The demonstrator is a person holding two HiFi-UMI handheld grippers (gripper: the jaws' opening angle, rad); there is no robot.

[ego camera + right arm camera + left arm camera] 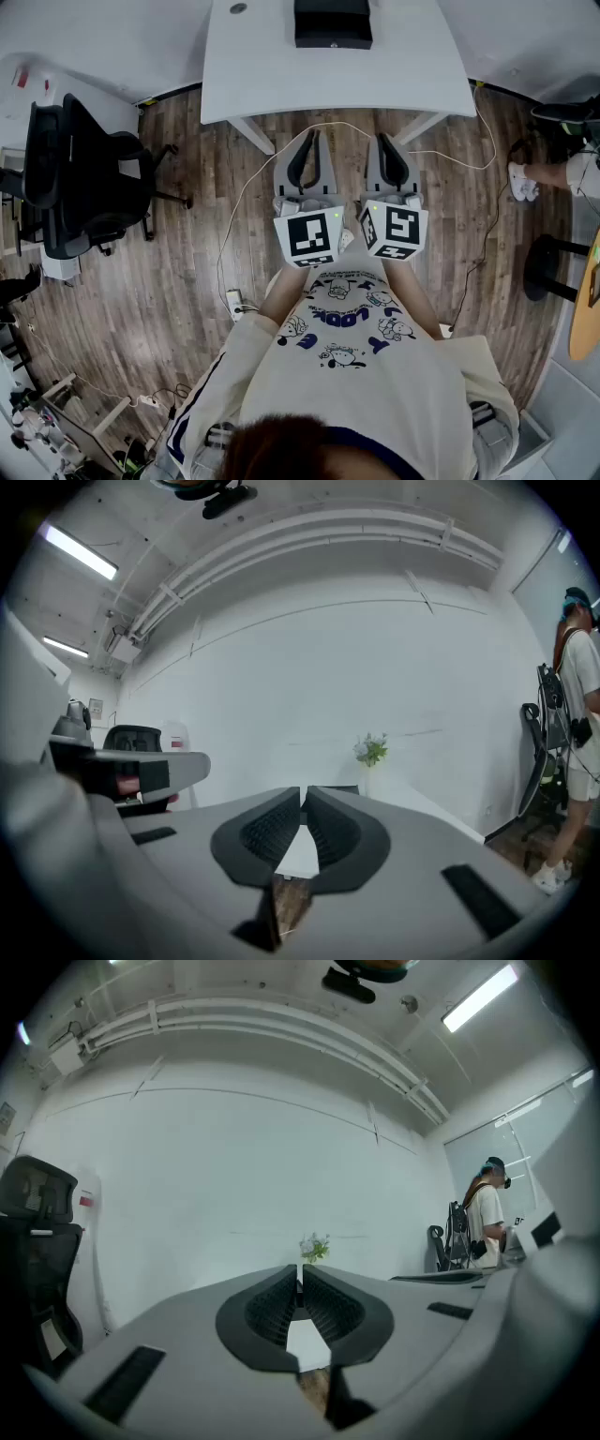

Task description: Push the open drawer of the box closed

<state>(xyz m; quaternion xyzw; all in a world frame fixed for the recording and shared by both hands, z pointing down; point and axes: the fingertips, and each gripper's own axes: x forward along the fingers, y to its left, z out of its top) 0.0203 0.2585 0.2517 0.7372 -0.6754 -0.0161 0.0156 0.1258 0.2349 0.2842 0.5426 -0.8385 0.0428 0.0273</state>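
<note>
The black box (333,23) sits at the far middle of the white worktop (281,80); its drawer is hard to make out from above. Left gripper (312,134) and right gripper (383,140) hover side by side at the near edge, both clenched and empty.

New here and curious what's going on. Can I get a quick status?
Left gripper shut, empty. Right gripper shut, empty. Black box on white table ahead, untouched. Nothing seen in the way.
</note>
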